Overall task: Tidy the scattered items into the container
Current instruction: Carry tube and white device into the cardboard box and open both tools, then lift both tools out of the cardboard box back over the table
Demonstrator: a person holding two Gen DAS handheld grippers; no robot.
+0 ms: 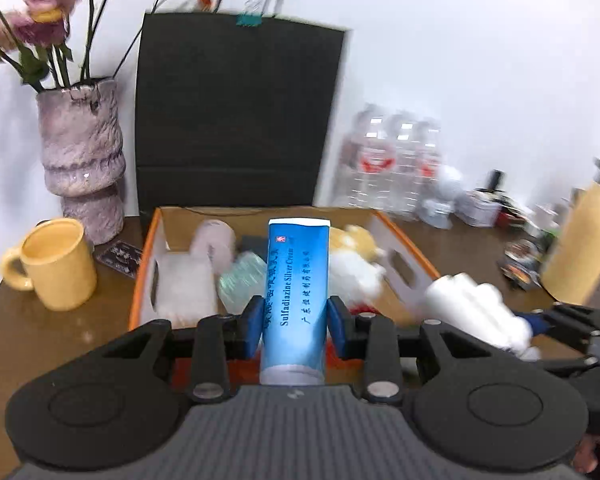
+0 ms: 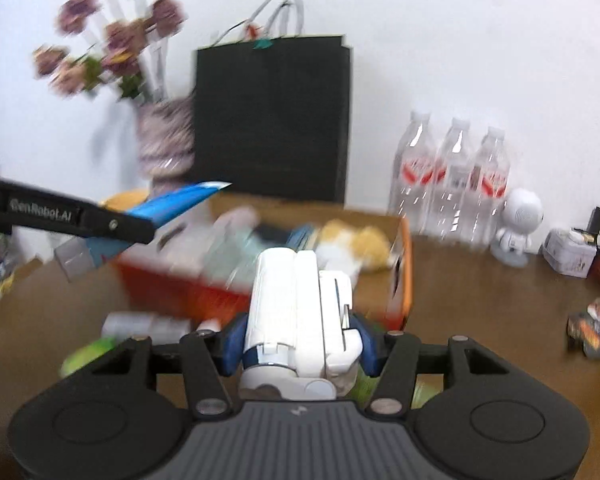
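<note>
My left gripper is shut on a blue and white cream tube, held over the near edge of the orange cardboard box. The box holds a pink roll, a greenish packet and a yellow and white plush toy. My right gripper is shut on a white plastic device, just in front of the box. In the right wrist view the left gripper's arm and the tube come in from the left. The white device shows at the right of the left wrist view.
A yellow mug and a pink vase of flowers stand left of the box. A black paper bag stands behind it. Water bottles, a white robot figure and small clutter sit to the right. A green item lies near my right gripper.
</note>
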